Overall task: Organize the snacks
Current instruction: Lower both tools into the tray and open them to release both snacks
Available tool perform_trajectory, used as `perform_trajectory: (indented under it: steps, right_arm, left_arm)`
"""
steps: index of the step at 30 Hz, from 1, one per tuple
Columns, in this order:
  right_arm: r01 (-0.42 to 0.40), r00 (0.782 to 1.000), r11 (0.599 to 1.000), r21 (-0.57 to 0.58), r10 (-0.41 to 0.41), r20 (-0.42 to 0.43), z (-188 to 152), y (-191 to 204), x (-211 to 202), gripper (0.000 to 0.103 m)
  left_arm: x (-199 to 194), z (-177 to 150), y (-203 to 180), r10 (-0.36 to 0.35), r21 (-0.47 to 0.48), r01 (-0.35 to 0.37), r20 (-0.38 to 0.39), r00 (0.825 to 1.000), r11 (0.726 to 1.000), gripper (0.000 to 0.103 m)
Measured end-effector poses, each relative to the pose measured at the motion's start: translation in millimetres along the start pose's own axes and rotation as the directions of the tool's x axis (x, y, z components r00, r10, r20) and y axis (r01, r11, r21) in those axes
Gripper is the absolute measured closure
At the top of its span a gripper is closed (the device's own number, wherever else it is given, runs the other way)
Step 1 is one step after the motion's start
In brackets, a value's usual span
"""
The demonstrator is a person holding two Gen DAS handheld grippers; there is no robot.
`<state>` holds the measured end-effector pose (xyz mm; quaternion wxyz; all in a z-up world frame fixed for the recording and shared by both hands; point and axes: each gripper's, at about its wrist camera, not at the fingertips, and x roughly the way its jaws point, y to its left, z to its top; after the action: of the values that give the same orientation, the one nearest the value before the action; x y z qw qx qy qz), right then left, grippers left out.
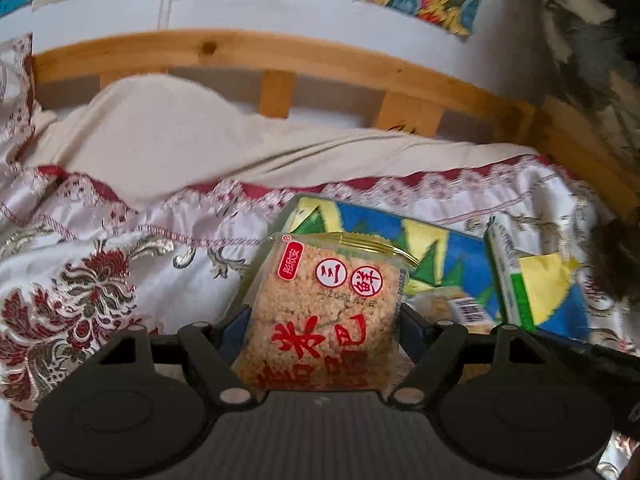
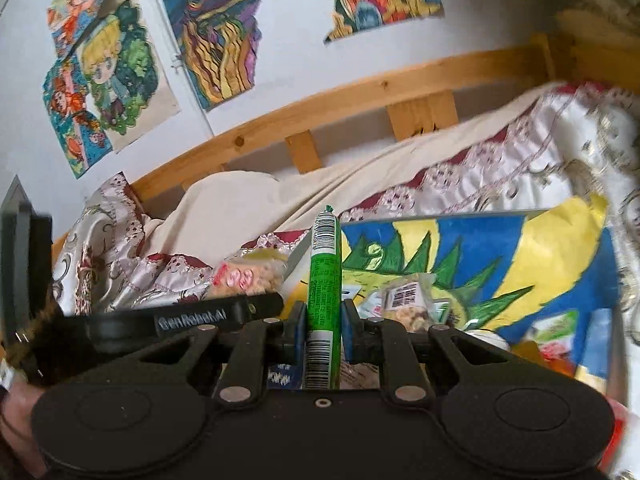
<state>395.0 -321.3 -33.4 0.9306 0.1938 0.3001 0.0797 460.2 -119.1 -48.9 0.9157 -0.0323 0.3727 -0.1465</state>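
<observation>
My left gripper point(image 1: 320, 320) is shut on a clear packet of puffed-rice cake point(image 1: 326, 300) with red lettering, held upright above the bed. A green stick-shaped snack point(image 2: 325, 280) with barcodes stands between the blue pads of my right gripper point(image 2: 324, 316), which is shut on it. Beyond both lies a painted box point(image 1: 440, 252) in blue, yellow and green, with a few small snack packets point(image 2: 408, 300) inside it. In the right wrist view the left gripper's black body point(image 2: 192, 316) and its rice-cake packet point(image 2: 248, 276) show at the left.
A flowered red-and-white bedspread point(image 1: 100, 288) covers the bed, with a cream sheet point(image 1: 160, 136) behind it. A wooden bed rail point(image 1: 280, 60) runs along a white wall with colourful drawings point(image 2: 116, 80). More packets point(image 2: 552, 336) lie at the right of the box.
</observation>
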Motion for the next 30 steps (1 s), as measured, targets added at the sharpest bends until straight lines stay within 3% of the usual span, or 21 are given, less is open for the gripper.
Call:
perform_trajectory:
  steps: [7, 16, 30]
  right_arm:
    - [-0.002, 0.999, 1.0, 0.029, 0.003, -0.051, 2, -6, 33, 0.084]
    - [0.038, 0.992, 0.999, -0.008, -0.039, -0.121, -8, -9, 45, 0.084]
    - [0.053, 0.989, 0.998, -0.024, -0.055, -0.136, -12, -11, 48, 0.083]
  left_arm:
    - [31, -5, 11, 0.02, -0.011, -0.021, -0.038, 0.999, 1.0, 0.024]
    - [37, -7, 15, 0.019, -0.005, -0.019, -0.049, 0.999, 1.0, 0.024]
    - [39, -9, 14, 0.023, -0.012, -0.024, -0.071, 0.997, 1.0, 0.026]
